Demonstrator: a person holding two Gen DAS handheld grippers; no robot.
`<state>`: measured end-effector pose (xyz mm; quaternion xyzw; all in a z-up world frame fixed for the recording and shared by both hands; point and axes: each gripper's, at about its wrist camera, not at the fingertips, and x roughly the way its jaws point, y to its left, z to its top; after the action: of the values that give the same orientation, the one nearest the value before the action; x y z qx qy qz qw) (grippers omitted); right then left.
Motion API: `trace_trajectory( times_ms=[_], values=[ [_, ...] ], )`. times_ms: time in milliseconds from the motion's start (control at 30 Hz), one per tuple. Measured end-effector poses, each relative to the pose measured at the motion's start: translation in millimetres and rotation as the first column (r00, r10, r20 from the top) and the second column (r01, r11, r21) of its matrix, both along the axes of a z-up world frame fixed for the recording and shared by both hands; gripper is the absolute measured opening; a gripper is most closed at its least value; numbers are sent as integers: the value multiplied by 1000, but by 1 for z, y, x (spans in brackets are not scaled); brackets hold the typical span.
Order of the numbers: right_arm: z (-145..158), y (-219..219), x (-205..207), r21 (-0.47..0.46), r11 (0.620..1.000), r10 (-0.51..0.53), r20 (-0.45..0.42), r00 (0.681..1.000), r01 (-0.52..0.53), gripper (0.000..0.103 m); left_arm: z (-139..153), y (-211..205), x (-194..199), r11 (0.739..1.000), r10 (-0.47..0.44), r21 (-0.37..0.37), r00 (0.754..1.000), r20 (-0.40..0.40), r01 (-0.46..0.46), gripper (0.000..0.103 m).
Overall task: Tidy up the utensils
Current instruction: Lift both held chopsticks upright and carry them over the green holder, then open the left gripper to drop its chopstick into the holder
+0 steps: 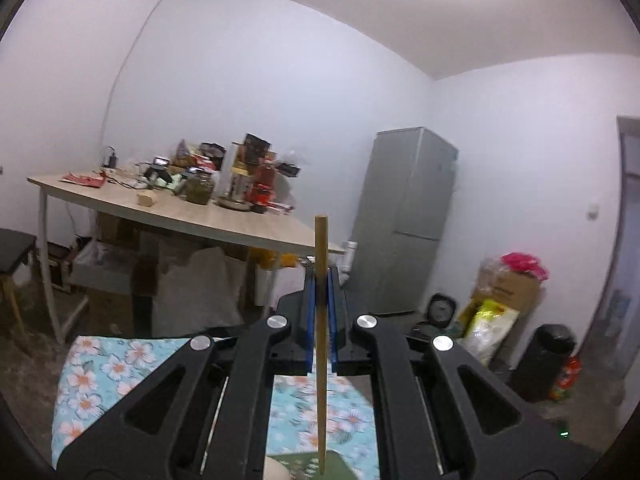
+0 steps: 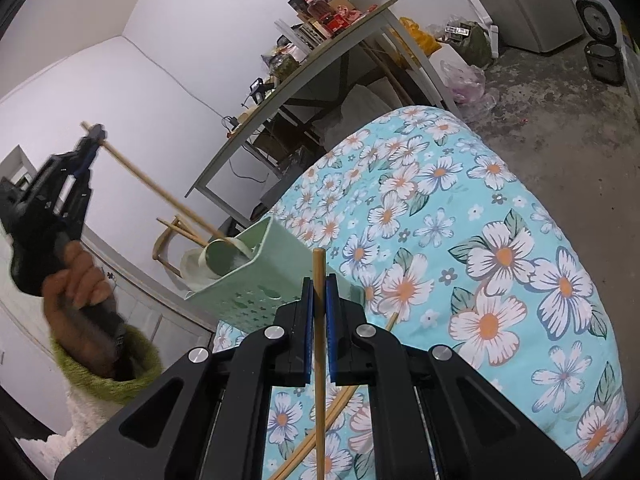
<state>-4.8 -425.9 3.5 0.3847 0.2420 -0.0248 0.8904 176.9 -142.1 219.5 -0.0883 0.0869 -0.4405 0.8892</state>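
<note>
The left gripper is clamped on a single wooden chopstick, the stick running upright between the blue pads with its blunt end standing above the fingertips. In the right wrist view the same left gripper appears at the left, raised above the holder and gripped by a hand in a green cuff; its chopstick slants down from the pads, and its lower tip sits at the mouth of the pale green utensil holder. The holder stands at the near edge of a surface covered by a blue floral cloth; it has a perforated wall, and a dark green cup-shaped insert sits inside it. Whether the tip touches the insert cannot be told. The right gripper is closed on a second chopstick, held upright between its pads just in front of the holder. Two further chopsticks lie loose on the cloth beneath the right gripper, close together and slanted. In the background, well apart from the work area, stand a wooden table crowded with jars and boxes and a grey refrigerator against the white wall.
</note>
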Motion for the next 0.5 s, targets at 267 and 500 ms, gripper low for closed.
trace_trajectory(
  times_ms=[267, 500],
  values=[
    [-10, -6, 7, 15, 1000, 1, -26, 1000, -1, 6, -56, -30, 31, 998, 55, 48, 996, -71, -51, 5],
    [-11, -6, 9, 12, 1000, 5, -29, 1000, -4, 6, -79, -16, 34, 998, 41, 56, 989, -140, -33, 34]
  ],
)
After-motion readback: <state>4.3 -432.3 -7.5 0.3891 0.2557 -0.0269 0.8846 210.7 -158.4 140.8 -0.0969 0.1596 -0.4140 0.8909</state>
